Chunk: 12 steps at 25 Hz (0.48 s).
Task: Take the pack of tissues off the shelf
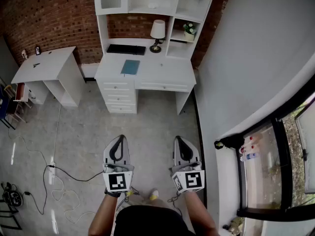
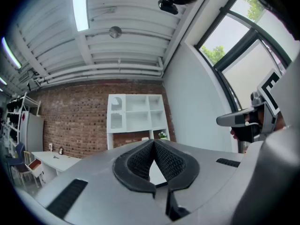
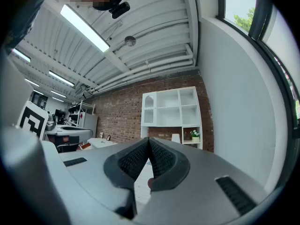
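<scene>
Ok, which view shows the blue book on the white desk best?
The head view: the blue book lies flat on the white desk, fully visible from above. In their own views the left gripper and right gripper cover most of the desk, and no book shows.

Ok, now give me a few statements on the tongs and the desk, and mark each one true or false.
1. The left tongs and right tongs are both shut and empty. True.
2. A lamp stands on the white desk. True.
3. The blue book lies on the floor. False: it lies on the desk.
4. The right tongs touch the shelf unit. False: they are well short of it, over the floor.
</scene>
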Available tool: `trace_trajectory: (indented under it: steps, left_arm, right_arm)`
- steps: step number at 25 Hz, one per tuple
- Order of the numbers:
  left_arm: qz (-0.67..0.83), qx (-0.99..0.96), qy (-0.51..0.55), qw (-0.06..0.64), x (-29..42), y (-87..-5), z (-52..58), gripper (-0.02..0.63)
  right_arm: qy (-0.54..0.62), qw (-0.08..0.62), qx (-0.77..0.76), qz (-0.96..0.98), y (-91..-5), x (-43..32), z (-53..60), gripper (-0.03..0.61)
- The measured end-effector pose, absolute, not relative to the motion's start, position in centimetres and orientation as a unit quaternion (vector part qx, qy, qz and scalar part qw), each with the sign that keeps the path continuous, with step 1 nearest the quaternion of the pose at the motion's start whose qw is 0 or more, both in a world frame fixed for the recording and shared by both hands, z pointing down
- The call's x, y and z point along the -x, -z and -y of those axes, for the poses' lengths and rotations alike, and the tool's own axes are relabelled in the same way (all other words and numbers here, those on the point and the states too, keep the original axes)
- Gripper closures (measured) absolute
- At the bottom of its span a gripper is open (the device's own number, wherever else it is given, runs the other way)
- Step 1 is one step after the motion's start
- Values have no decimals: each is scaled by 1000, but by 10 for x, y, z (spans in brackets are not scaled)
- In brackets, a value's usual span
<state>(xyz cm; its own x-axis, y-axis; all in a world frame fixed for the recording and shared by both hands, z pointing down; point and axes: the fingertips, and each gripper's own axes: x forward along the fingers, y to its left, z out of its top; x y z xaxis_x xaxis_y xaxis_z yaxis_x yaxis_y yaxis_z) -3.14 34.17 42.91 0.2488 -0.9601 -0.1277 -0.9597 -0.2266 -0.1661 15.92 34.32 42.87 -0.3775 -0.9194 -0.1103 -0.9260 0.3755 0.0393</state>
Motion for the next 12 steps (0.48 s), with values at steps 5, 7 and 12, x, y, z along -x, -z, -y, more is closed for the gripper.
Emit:
trace_trajectory:
  steps: [5, 7, 12]
  left_arm:
    - [-599, 794, -17, 102, -24, -418, -368, 603]
    - [-599, 794, -11, 102, -32, -419, -374, 603]
    - [-593, 797, -5, 111, -40, -416, -374, 603]
  right_arm:
    - [-63, 36, 556, -828, -417, -199, -368, 575]
    - [-64, 42, 556, -828, -414, -206, -374, 575]
    - [-55, 53, 558, -826, -412, -213, -379, 575]
